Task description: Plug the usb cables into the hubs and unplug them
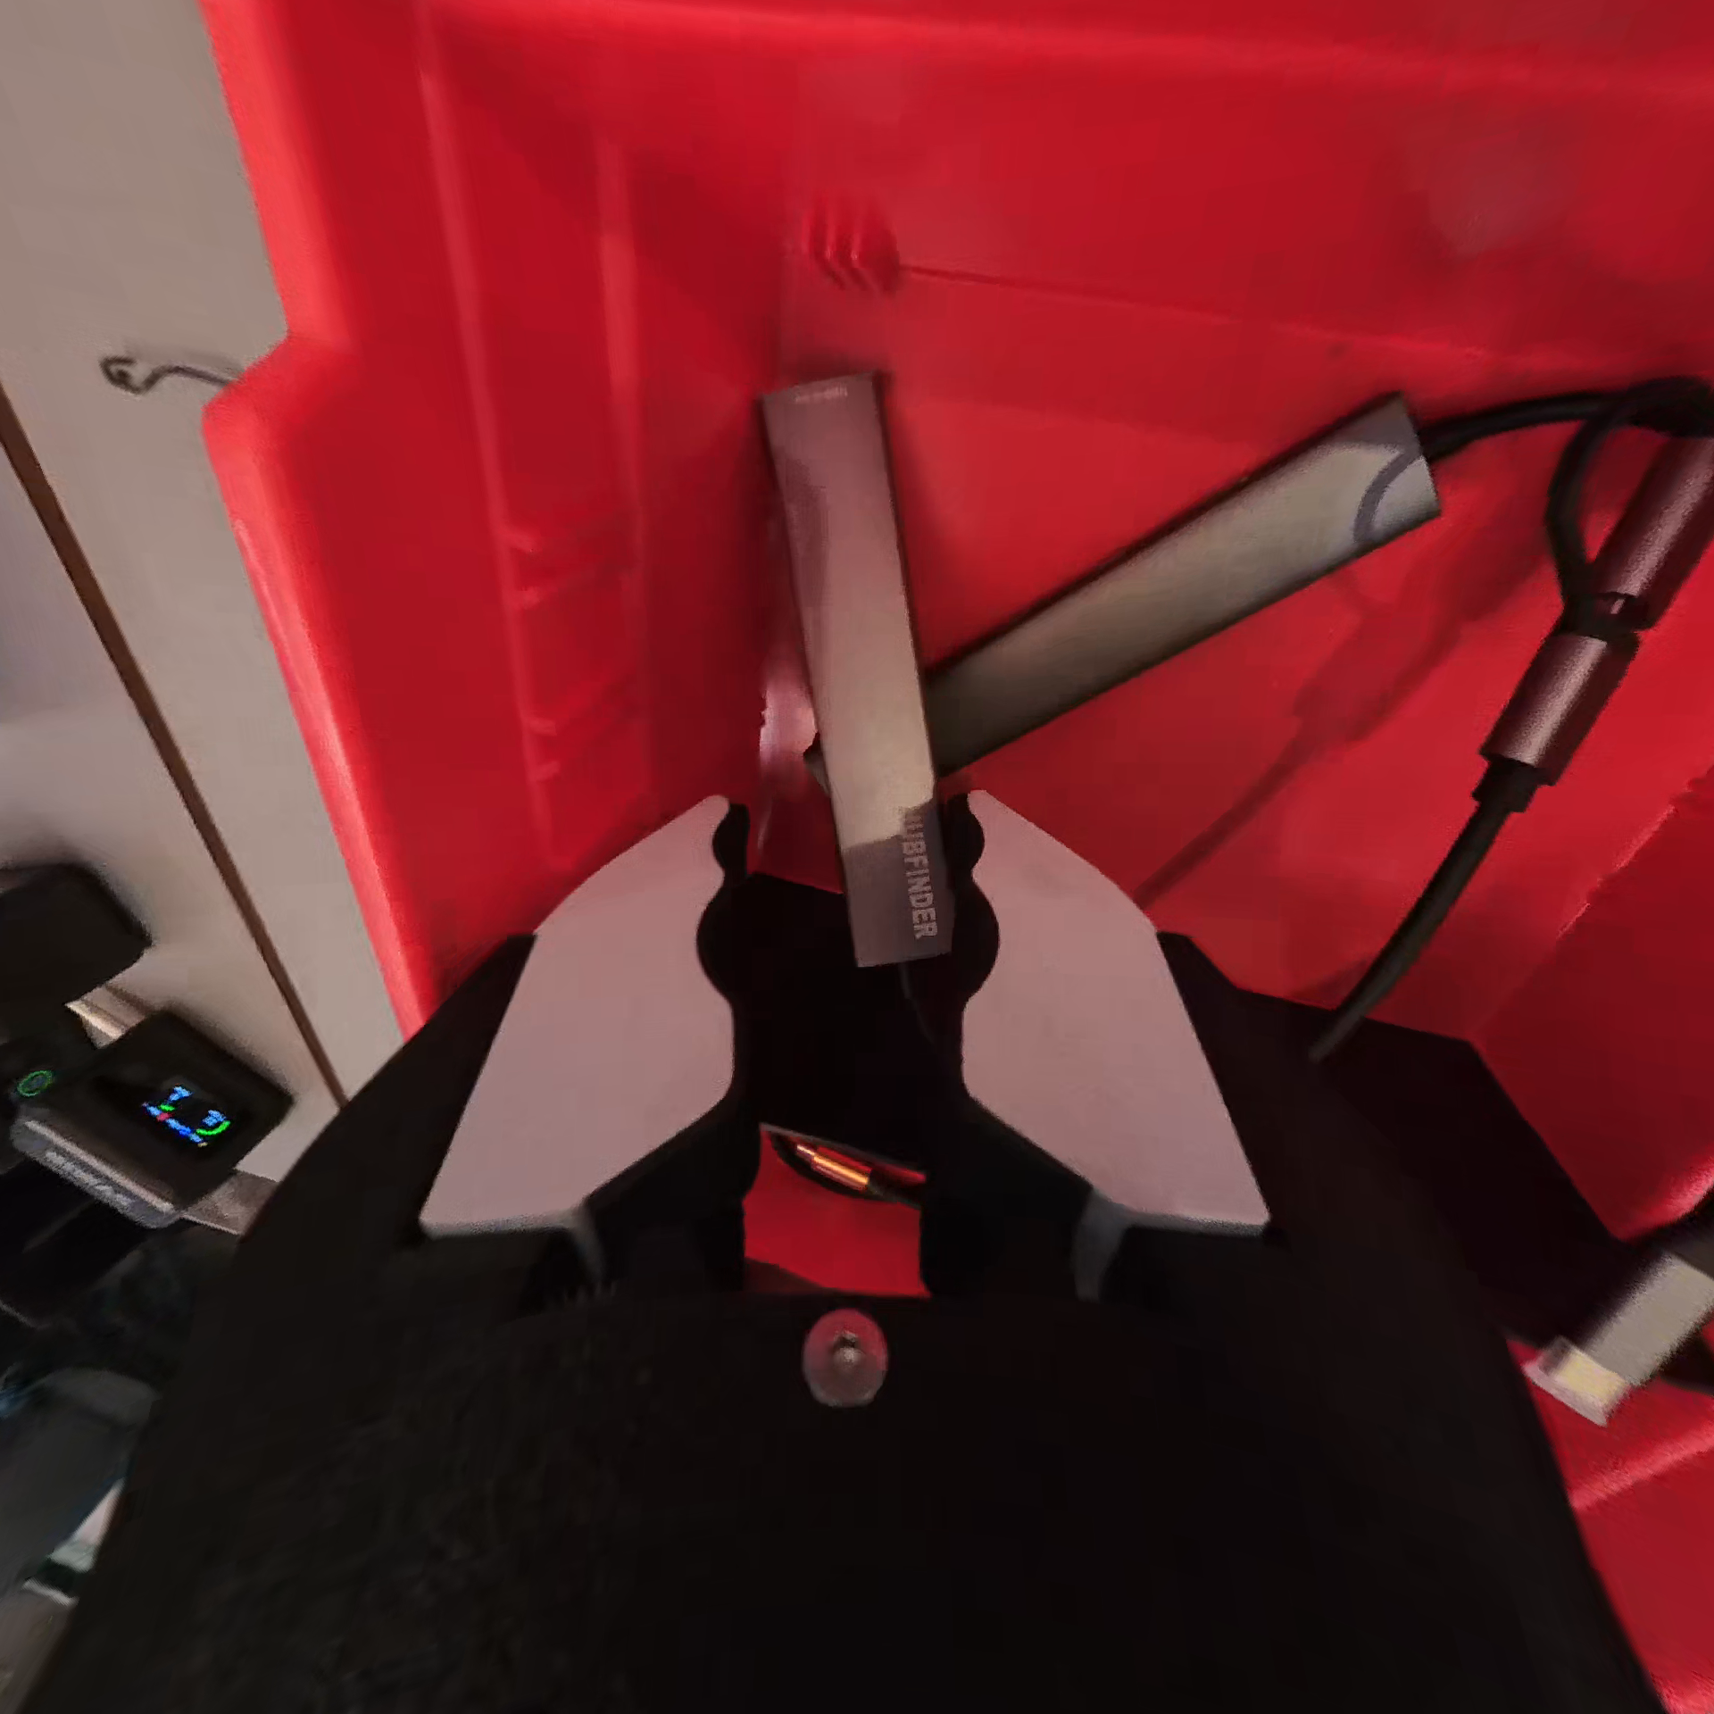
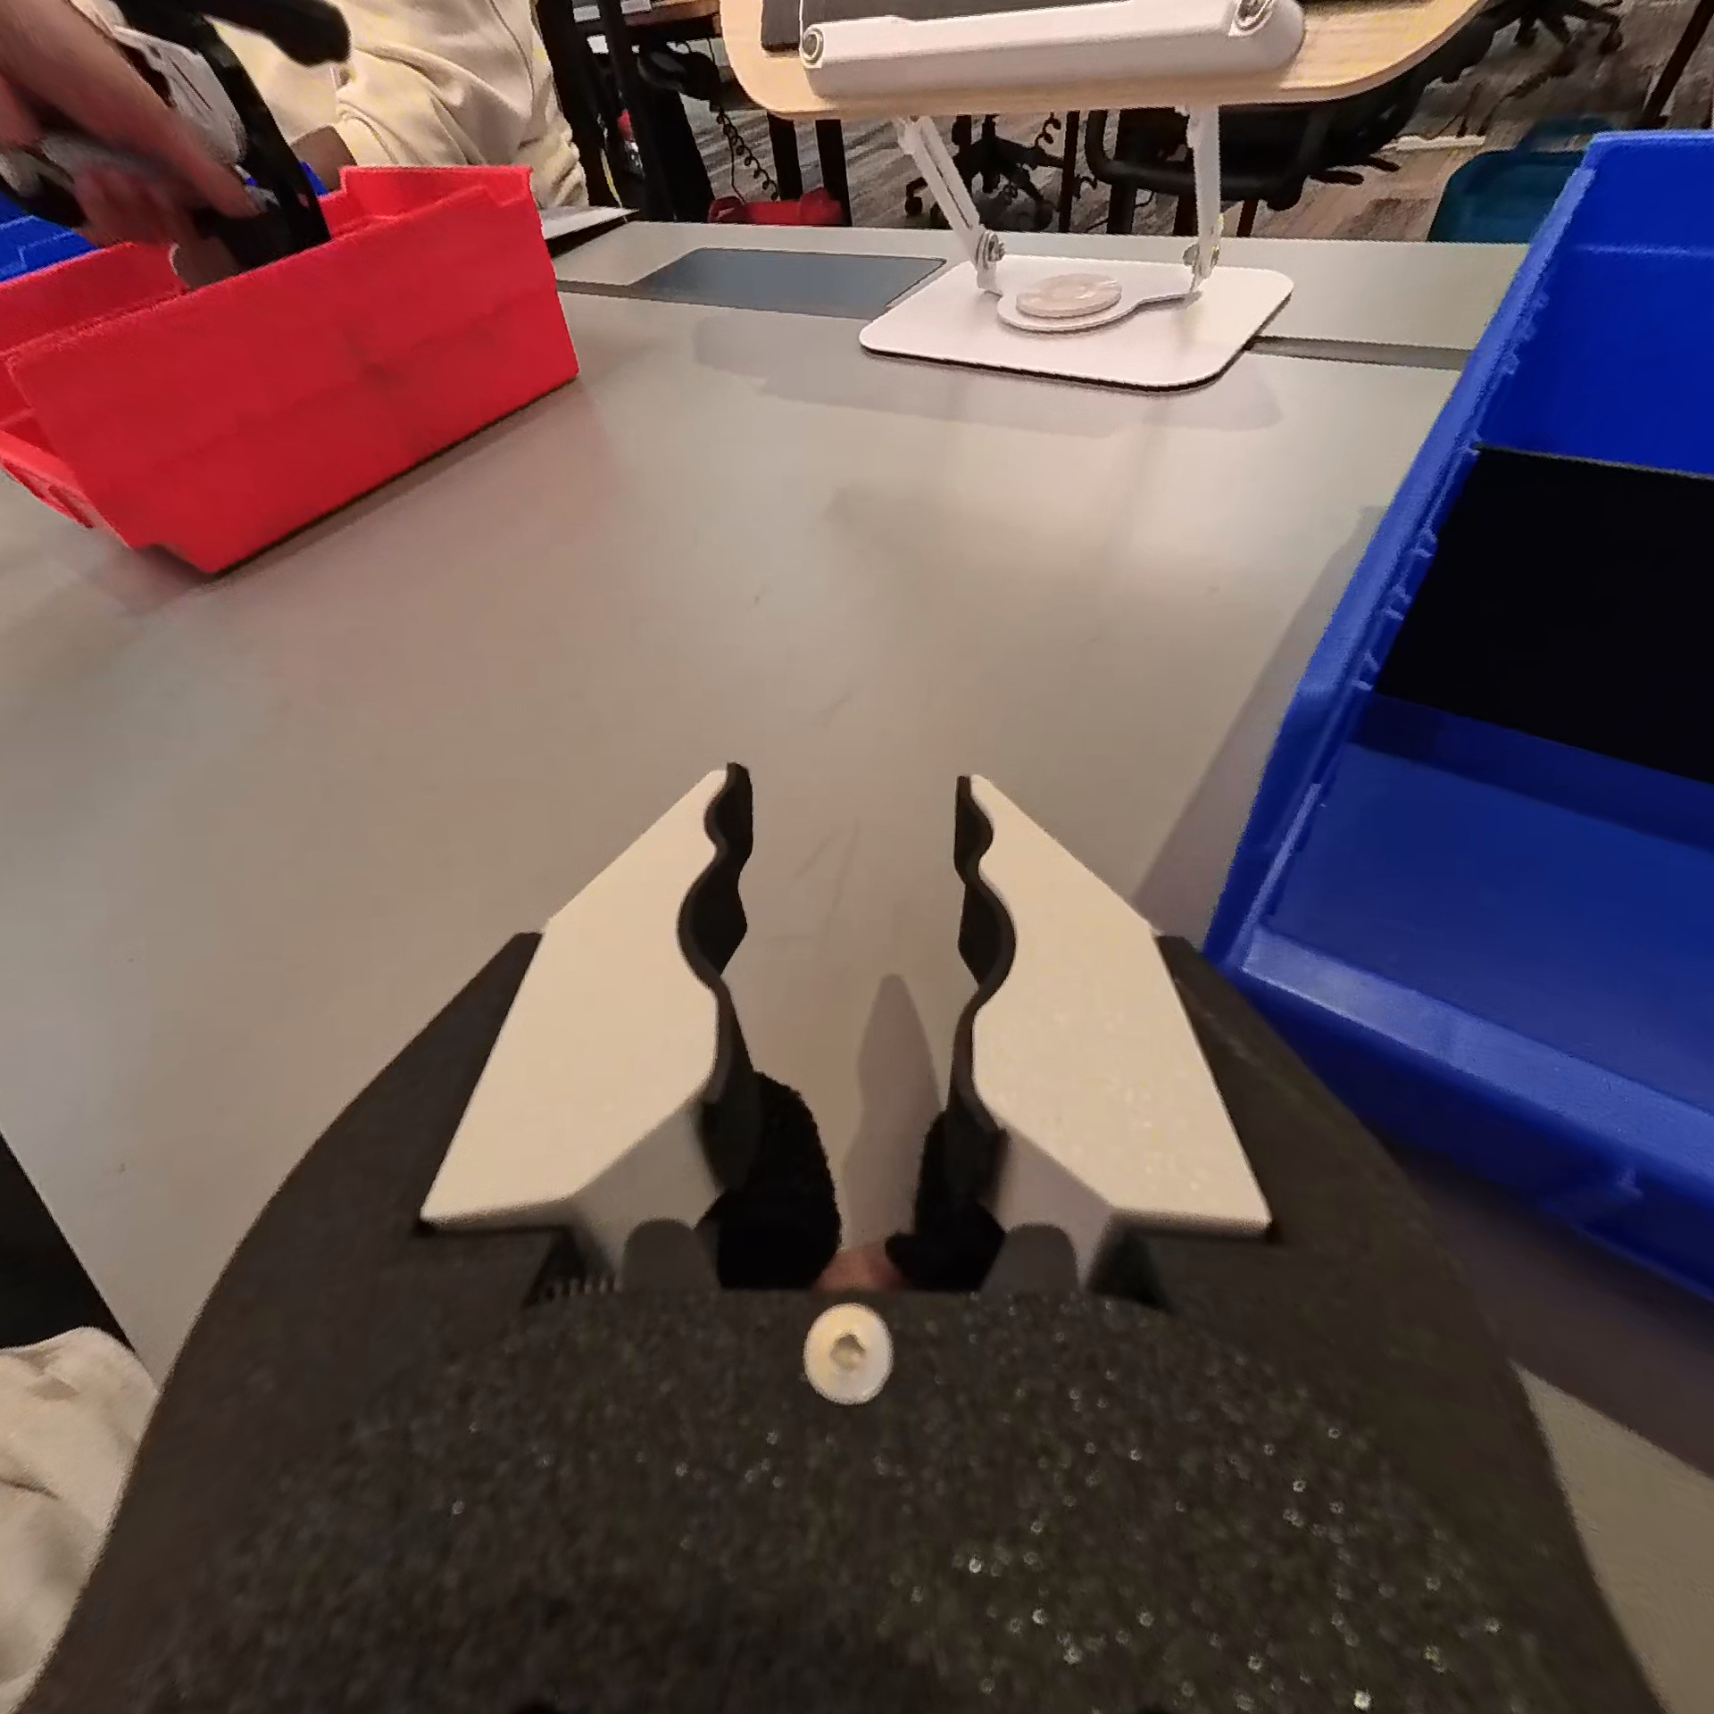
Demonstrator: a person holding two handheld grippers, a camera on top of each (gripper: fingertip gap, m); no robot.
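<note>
the left gripper (image 1: 849, 816), with 2 white-faced fingers lined with wavy black pads, is inside an open red plastic bin (image 1: 594, 390), its tips at the near end of a slim grey metal hub (image 1: 858, 649). the hub lies between the 2 pads, nearer the right one; a gap shows on the left side, so whether the jaws pinch it or only bracket it cannot be told through the motion blur. a second grey metal hub (image 1: 1178, 603) lies crosswise under the first, touching it, with a black cable (image 1: 1447, 872) and grey plug ends (image 1: 1577, 668) looped to its right. a small black device with a lit screen (image 1: 181, 1113) sits outside the bin, on the left.

the right gripper (image 2: 849, 807) hovers over the bare grey table (image 2: 575, 723), fingers spread with nothing between them. a blue plastic bin (image 2: 1447, 946) stands just to its right; the red bin (image 2: 306, 417) is well apart at far left, where a hand (image 2: 102, 139) holds the other gripper in it. a white tablet stand (image 2: 1076, 325) rests further back.

judgement on grip: centre the first hub between both pads, close squarely on its long flat sides, and check that the second hub and its cable are not caught
</note>
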